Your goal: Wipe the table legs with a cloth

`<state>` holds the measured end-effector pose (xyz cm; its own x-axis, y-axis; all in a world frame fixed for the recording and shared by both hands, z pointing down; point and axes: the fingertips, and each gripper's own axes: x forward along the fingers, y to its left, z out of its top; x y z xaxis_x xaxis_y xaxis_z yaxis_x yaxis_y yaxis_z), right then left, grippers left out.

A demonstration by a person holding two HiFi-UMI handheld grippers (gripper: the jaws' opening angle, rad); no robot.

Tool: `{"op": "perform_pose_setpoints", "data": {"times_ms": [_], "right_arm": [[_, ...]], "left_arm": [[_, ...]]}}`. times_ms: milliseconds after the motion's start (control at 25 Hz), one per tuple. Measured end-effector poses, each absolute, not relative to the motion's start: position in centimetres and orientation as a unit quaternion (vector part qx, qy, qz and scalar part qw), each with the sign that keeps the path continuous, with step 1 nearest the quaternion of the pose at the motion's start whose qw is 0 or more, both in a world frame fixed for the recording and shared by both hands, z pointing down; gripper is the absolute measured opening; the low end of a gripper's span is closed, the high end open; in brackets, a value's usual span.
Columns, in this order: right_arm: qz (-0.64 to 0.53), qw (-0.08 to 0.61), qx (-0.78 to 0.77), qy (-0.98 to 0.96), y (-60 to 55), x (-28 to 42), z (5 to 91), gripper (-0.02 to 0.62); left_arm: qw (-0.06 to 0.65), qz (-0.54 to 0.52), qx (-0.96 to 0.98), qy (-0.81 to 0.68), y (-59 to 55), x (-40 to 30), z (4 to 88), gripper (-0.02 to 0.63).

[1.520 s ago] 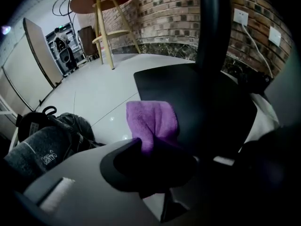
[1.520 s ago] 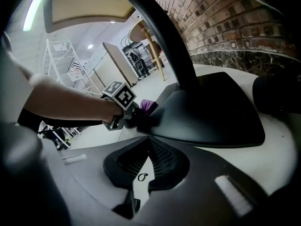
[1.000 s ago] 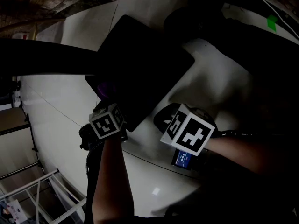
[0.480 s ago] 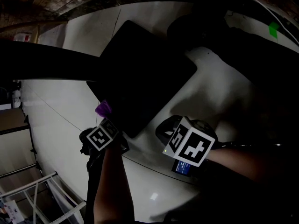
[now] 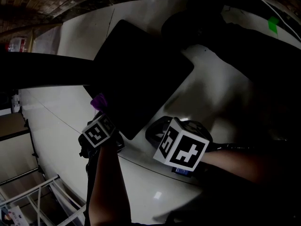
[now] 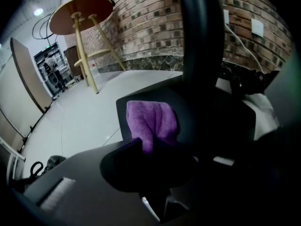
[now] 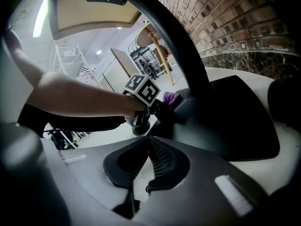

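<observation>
In the head view a black flat table base [image 5: 141, 74] lies on the white floor, and the black table leg [image 5: 47, 69] crosses the left of the picture. My left gripper [image 5: 101, 111] is shut on a purple cloth [image 5: 99, 100] and presses it against the base's left edge. In the left gripper view the cloth [image 6: 151, 121] lies bunched on the base [image 6: 216, 121], right beside the leg [image 6: 200, 41]. My right gripper [image 5: 157, 126] hovers shut and holds nothing, a little to the right over the base's near corner. The right gripper view shows the leg [image 7: 174, 41] and the cloth [image 7: 170, 98].
A brick wall [image 6: 150, 27] with cables [image 6: 240, 41] runs behind. A round wooden table [image 6: 82, 13] on pale legs stands farther off. A white metal rack [image 5: 42, 192] is at the lower left. The wooden tabletop's underside [image 7: 94, 13] is overhead.
My left gripper slid the cloth down along the base's edge, then back up a little. The right gripper drifted slightly to the left.
</observation>
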<state>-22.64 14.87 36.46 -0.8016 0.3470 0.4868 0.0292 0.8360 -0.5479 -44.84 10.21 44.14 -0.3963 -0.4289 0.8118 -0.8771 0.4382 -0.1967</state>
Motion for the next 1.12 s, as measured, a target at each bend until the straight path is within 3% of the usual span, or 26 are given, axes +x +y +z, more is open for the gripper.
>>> {"op": "perform_pose_setpoints", "data": {"times_ms": [360, 880, 1120], "right_arm": [[0.272, 0.3, -0.106, -0.908, 15.3, -22.6, 36.8, 0.002], [0.283, 0.322, -0.104, -0.898, 15.4, -21.9, 38.7, 0.002], [0.281, 0.325, -0.108, -0.896, 15.6, -21.9, 38.9, 0.003]], "left_arm": [[0.321, 0.25, 0.534, -0.741, 4.0, -41.1, 41.7, 0.071], [0.394, 0.316, 0.376, -0.777, 14.7, -49.6, 46.4, 0.077], [0.373, 0.329, 0.389, -0.775, 12.2, -49.4, 45.7, 0.072]]}}
